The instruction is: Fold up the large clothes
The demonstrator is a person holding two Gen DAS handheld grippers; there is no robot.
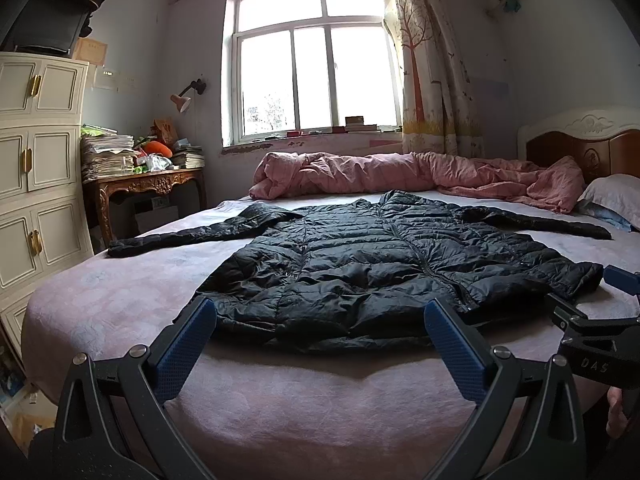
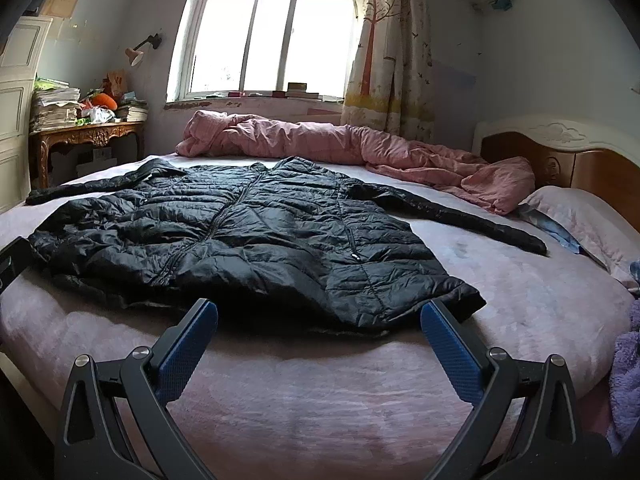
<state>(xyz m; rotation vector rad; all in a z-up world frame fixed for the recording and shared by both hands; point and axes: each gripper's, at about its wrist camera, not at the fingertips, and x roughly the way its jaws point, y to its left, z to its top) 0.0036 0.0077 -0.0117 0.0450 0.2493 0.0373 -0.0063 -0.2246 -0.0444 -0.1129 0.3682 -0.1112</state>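
Note:
A black quilted puffer jacket [image 1: 372, 268] lies spread flat, front up, on the pink bed [image 1: 120, 292], sleeves stretched out to both sides and its hem toward me. My left gripper [image 1: 320, 320] is open and empty, held just short of the hem's left part. In the right wrist view the jacket [image 2: 248, 240] fills the middle of the bed [image 2: 540, 308]. My right gripper [image 2: 319, 318] is open and empty, just before the hem's right part. The right gripper also shows at the right edge of the left wrist view [image 1: 592, 312].
A crumpled pink quilt [image 1: 420, 176] lies along the far side of the bed under the window. Pillows [image 1: 612, 196] and a wooden headboard [image 1: 580, 148] are at the right. A cream cabinet [image 1: 36, 168] and a cluttered wooden desk [image 1: 140, 184] stand at the left.

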